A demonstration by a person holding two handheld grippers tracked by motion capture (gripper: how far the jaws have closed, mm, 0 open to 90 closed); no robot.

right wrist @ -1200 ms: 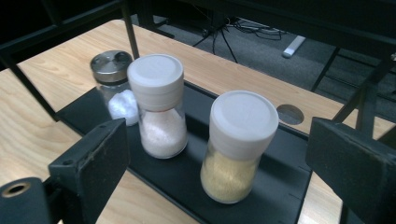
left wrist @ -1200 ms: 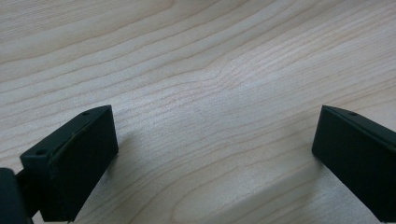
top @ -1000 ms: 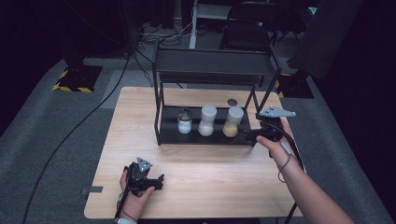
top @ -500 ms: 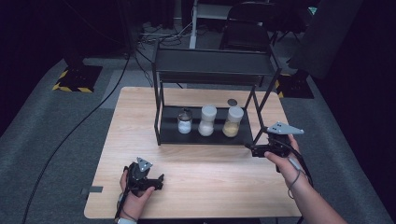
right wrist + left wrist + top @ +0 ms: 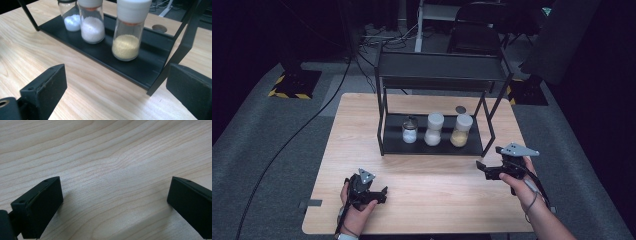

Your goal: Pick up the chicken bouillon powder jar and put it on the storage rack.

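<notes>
A black two-shelf rack [image 5: 437, 65] stands at the back of the wooden table [image 5: 432, 185]. Three jars are lined up on its lower shelf [image 5: 105, 52]: a small dark-lidded jar of white grains [image 5: 410, 131], a white-capped jar of white powder [image 5: 434, 130], and a white-capped jar of yellow grains [image 5: 460, 131] [image 5: 126, 45]. My right gripper [image 5: 482, 167] [image 5: 116, 75] hovers low in front of the rack's right front leg [image 5: 182, 50]. It is open with nothing between its jaws, which have just been opening. My left gripper [image 5: 379, 192] [image 5: 115, 182] rests open on bare wood near the front edge.
A round grey disc [image 5: 460, 109] is set in the tabletop behind the rack. A chair [image 5: 477, 35] stands beyond the table, and a cable [image 5: 287, 145] runs across the grey floor at the left. Bare wood lies between the two grippers.
My right gripper has drawn back from the rack's right front corner towards the near edge and sunk lower. The left hand and the jars have stayed where they were.
</notes>
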